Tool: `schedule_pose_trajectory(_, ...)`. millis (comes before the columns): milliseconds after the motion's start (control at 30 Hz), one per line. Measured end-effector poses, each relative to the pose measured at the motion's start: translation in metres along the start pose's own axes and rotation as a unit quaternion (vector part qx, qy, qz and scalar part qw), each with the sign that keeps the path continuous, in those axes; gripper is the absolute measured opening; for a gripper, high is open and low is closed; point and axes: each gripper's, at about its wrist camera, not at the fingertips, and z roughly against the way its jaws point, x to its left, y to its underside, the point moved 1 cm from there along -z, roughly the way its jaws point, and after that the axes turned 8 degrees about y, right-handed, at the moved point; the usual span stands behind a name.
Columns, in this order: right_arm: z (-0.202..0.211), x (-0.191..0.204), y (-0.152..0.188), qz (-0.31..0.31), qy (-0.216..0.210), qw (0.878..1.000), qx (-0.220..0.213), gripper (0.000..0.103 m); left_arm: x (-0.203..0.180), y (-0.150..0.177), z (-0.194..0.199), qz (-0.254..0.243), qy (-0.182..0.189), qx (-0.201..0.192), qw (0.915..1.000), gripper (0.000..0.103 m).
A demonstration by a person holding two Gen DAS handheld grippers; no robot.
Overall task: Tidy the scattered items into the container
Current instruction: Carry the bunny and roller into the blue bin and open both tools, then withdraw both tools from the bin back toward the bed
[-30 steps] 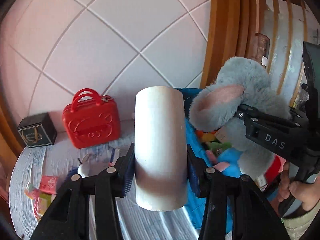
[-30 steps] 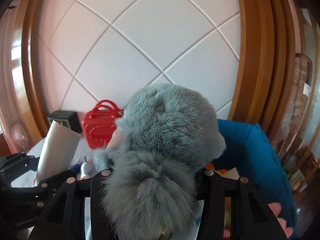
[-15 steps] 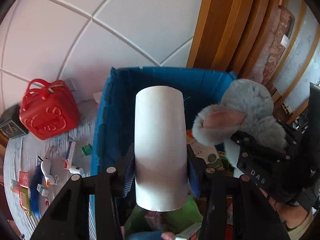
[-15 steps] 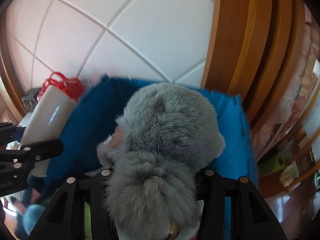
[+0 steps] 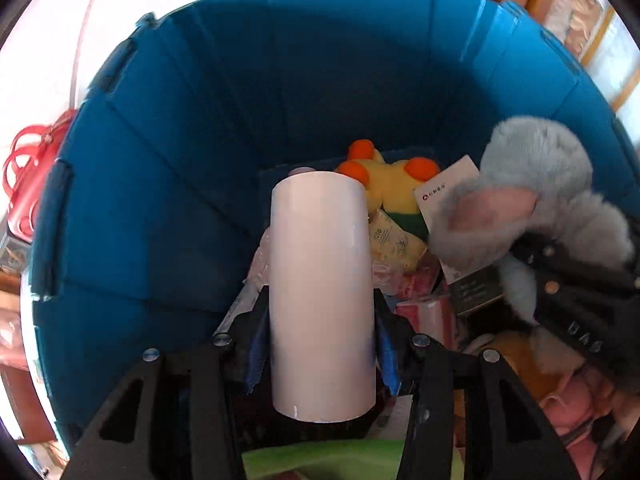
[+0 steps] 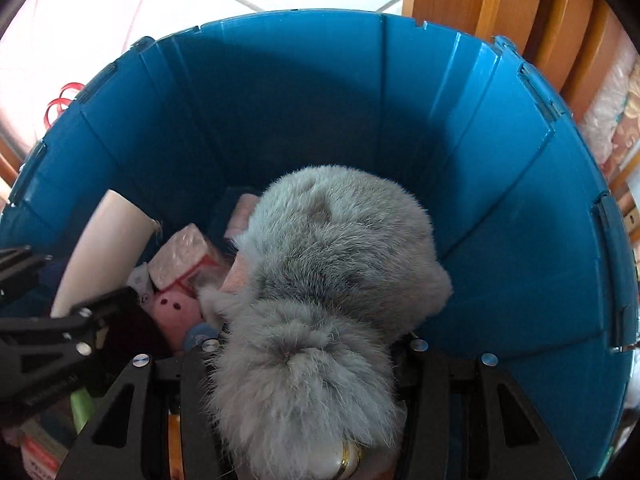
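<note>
**Both grippers inside the blue bin, each with a load**

We have the left gripper pointing down into the blue bin, its two fingers pinching a white tube from either side. The tube stands along the fingers, its far end reaching toward the bin's floor. Our right gripper is also angled into the bin, its fingers pressed into a fluffy grey plush toy that fills the space between them; the toy's pink-lined ear shows in the left view, at the bin's right side.

Just past the tube lie a yellow plush with orange tips, a pale yellow packet and a white card touching the grey toy. Under the right gripper we see a pink toy with dots and a wrapped pinkish pack, with the tube leaning at the bin's left wall.

Beyond the bin's left rim, a red bag stands outside.
</note>
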Motion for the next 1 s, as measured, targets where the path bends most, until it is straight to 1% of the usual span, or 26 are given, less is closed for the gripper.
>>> schedule_pose_trajectory(133, -0.011, -0.002, 0.004, 0.001, 0.007, 1.000, 0.023, 0.053, -0.003, 0.004, -0.002, -0.008, -0.015, -0.002, 0.9999, 0.045)
schedule_pose_trajectory(200, -0.017, -0.005, 0.006, -0.001, 0.016, 0.999, 0.037, 0.056, 0.000, 0.003, -0.007, -0.007, -0.022, 0.004, 0.9997, 0.045)
schedule_pose_trajectory(267, -0.019, -0.005, 0.008, -0.003, 0.017, 0.999, 0.045, 0.060, 0.004, 0.002, -0.012, -0.002, -0.017, 0.014, 0.9997, 0.045)
schedule_pose_trajectory(367, -0.017, -0.005, 0.010, 0.004, 0.021, 0.999, 0.039, 0.066, 0.005, 0.004, -0.013, -0.001, -0.011, 0.017, 0.9998, 0.045)
schedule_pose_trajectory(400, -0.014, 0.006, 0.002, 0.008, 0.023, 0.999, 0.039, 0.072, 0.004, 0.005, -0.011, -0.002, -0.010, 0.015, 0.9998, 0.045)
schedule_pose_trajectory(433, -0.014, 0.007, 0.002, 0.012, 0.026, 0.999, 0.038, 0.080, 0.003, 0.005, -0.010, -0.004, -0.011, 0.012, 0.9999, 0.045)
schedule_pose_trajectory(467, -0.013, 0.008, 0.002, 0.015, 0.029, 0.999, 0.037, 0.084, 0.002, 0.007, -0.008, -0.006, -0.011, 0.009, 0.9999, 0.045)
schedule_pose_trajectory(533, -0.012, 0.008, 0.003, 0.015, 0.030, 0.999, 0.038, 0.095, 0.006, -0.002, -0.010, -0.005, -0.011, 0.009, 0.9999, 0.045)
schedule_pose_trajectory(567, -0.011, 0.008, 0.003, 0.014, 0.029, 0.999, 0.039, 0.099, 0.008, -0.003, -0.011, -0.004, -0.011, 0.010, 0.9999, 0.045)
schedule_pose_trajectory(667, -0.009, 0.008, 0.004, 0.013, 0.027, 0.999, 0.042, 0.102, 0.001, -0.009, -0.014, -0.001, -0.011, 0.012, 0.9999, 0.045)
schedule_pose_trajectory(767, -0.009, 0.010, 0.005, 0.019, 0.032, 0.998, 0.045, 0.102, 0.006, -0.010, -0.014, 0.001, -0.010, 0.011, 0.9999, 0.045)
schedule_pose_trajectory(800, -0.006, 0.017, -0.001, 0.022, 0.033, 0.998, 0.047, 0.102, 0.007, -0.010, -0.014, 0.002, -0.010, 0.011, 0.9999, 0.045)
schedule_pose_trajectory(867, -0.006, 0.024, 0.000, 0.027, 0.034, 0.998, 0.049, 0.102, 0.008, -0.011, -0.016, 0.004, -0.010, 0.013, 0.9999, 0.045)
schedule_pose_trajectory(900, -0.005, 0.018, -0.004, 0.027, 0.034, 0.998, 0.049, 0.103, 0.008, -0.012, -0.017, 0.006, -0.009, 0.013, 0.9999, 0.045)
schedule_pose_trajectory(1000, -0.006, 0.019, -0.004, 0.029, 0.034, 0.998, 0.048, 0.103, 0.009, -0.013, -0.018, 0.009, -0.009, 0.015, 0.9998, 0.045)
